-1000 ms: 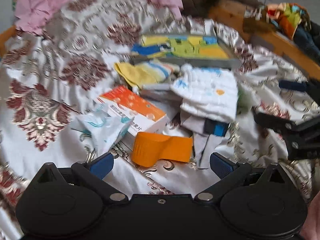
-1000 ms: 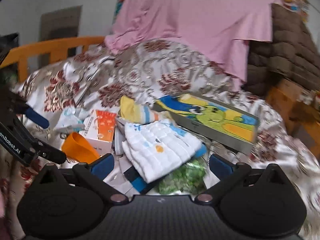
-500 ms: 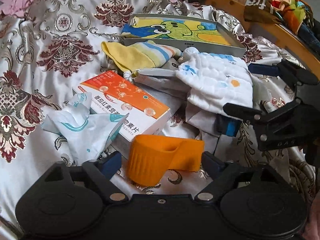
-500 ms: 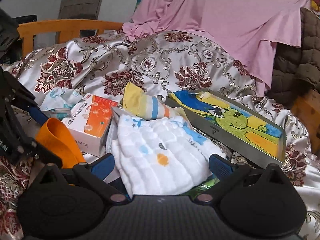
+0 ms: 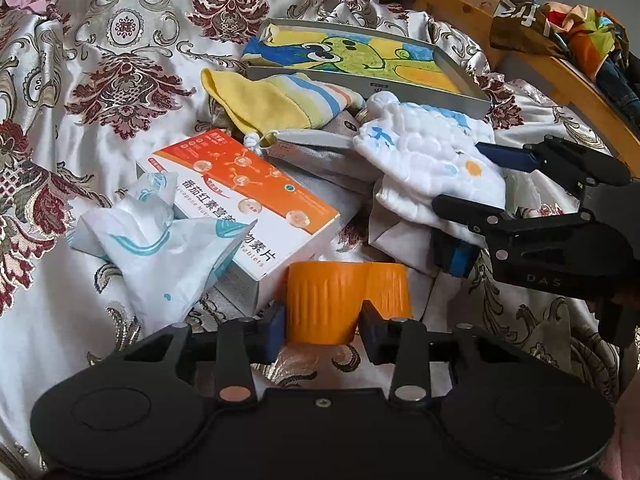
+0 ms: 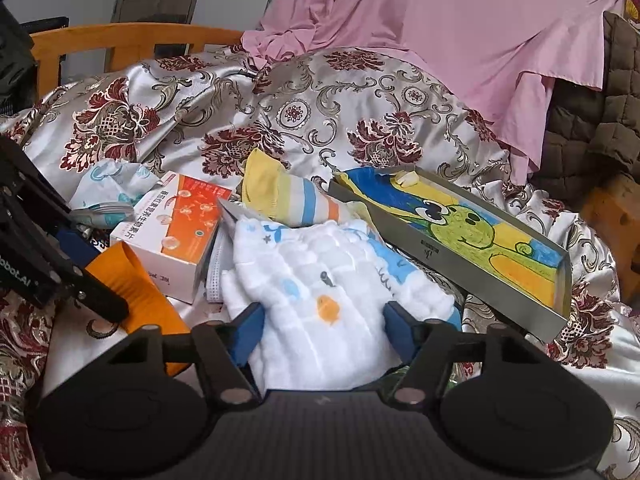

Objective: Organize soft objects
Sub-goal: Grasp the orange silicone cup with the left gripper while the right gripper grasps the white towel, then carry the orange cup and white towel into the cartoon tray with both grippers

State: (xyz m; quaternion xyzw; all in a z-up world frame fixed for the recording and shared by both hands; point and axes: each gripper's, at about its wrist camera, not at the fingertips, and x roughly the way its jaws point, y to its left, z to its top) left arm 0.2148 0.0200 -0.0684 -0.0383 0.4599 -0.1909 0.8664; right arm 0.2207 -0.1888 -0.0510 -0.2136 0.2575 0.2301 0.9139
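Observation:
An orange soft ribbed band [image 5: 344, 300] lies folded on the patterned bedspread [image 5: 100, 80], just in front of a tablet box. My left gripper [image 5: 324, 328] has it between its blue pads; the jaws are closing and the pads press a notch into it. A white quilted cloth [image 6: 320, 280] with blue and orange prints lies on the pile in the middle. My right gripper [image 6: 325, 332] straddles its near end, jaws closing, with both pads against the bunched cloth. In the left wrist view the right gripper [image 5: 480, 184] comes in from the right onto the same cloth [image 5: 420, 148].
An orange-and-white tablet box [image 5: 240, 192], a crumpled white-and-teal wrapper [image 5: 160, 240], a yellow striped cloth [image 5: 280, 100] and a grey cloth [image 5: 320, 152] crowd the pile. A grey tray [image 6: 480, 280] with a cartoon towel sits behind. A pink sheet [image 6: 440, 40] and a wooden frame [image 6: 120, 40] stand beyond.
Both grippers came down and forward onto the pile. The left jaws narrowed around the orange band, and the right jaws narrowed around the white quilted cloth.

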